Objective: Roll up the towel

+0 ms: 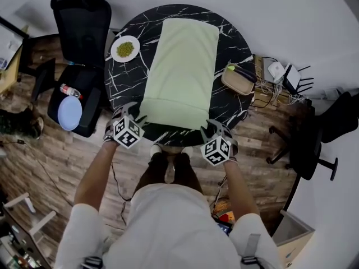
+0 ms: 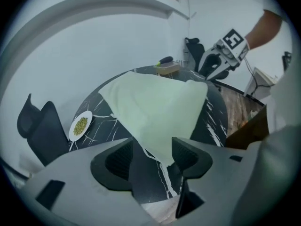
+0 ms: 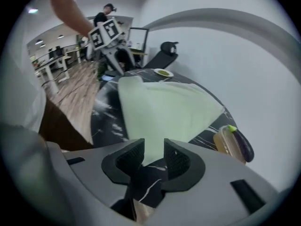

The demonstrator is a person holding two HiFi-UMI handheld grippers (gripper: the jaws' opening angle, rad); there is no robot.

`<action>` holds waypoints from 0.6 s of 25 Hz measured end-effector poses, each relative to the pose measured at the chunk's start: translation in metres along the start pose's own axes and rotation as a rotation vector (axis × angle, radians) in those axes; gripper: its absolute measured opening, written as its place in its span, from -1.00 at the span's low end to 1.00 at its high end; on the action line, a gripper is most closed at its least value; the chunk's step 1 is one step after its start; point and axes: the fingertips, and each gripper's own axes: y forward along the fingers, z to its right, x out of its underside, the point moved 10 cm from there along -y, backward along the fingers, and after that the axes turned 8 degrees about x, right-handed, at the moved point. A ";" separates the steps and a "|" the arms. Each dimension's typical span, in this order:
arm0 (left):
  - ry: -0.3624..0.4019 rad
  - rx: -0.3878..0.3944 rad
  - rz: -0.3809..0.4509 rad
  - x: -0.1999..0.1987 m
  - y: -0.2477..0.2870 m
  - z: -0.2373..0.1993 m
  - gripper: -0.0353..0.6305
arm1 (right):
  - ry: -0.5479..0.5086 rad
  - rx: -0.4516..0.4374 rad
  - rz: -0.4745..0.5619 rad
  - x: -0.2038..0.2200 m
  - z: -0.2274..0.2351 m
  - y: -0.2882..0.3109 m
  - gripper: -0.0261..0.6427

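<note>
A pale green towel [image 1: 179,72] lies flat lengthwise on the round black marble table [image 1: 126,88], with a fold line across it near the person's end. My left gripper [image 1: 133,112] sits at the towel's near left corner. In the left gripper view it [image 2: 153,157] is open, with the towel's corner [image 2: 162,152] hanging just beyond the pads, untouched. My right gripper [image 1: 216,126] is at the near right corner. In the right gripper view it [image 3: 154,154] stands narrowly open, and the towel's corner [image 3: 153,149] shows in the gap with no pad pressing on it.
A white plate of green food [image 1: 125,48] sits at the table's left, and a tray with an eggplant [image 1: 238,78] at its right. A black office chair [image 1: 78,27] with a blue plate [image 1: 70,112] stands at the left. Cables and a router [image 1: 280,74] lie on the floor at the right.
</note>
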 end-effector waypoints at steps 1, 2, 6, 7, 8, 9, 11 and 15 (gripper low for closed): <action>0.056 0.022 -0.013 0.004 -0.001 0.009 -0.17 | -0.054 -0.039 -0.002 0.003 -0.012 -0.001 -0.56; 0.116 0.048 -0.034 0.007 0.000 0.017 -0.18 | -0.089 -0.067 -0.011 0.007 -0.021 -0.001 -0.57; 0.236 0.100 -0.108 0.016 0.015 0.034 -0.27 | -0.088 -0.092 -0.052 0.016 -0.033 0.010 -0.57; 0.237 0.098 -0.120 0.017 0.019 0.032 -0.31 | -0.089 -0.094 -0.062 0.016 -0.033 0.014 -0.56; 0.234 0.096 -0.135 0.018 0.023 0.030 -0.35 | -0.092 -0.095 -0.073 0.017 -0.033 0.017 -0.56; 0.230 0.096 -0.154 0.019 0.027 0.028 -0.36 | -0.091 -0.097 -0.085 0.018 -0.032 0.021 -0.56; 0.213 0.106 -0.191 0.022 0.032 0.024 -0.39 | -0.073 -0.108 -0.109 0.020 -0.031 0.026 -0.56; 0.168 0.110 -0.224 0.029 0.037 0.022 -0.59 | -0.048 -0.155 -0.145 0.022 -0.032 0.033 -0.52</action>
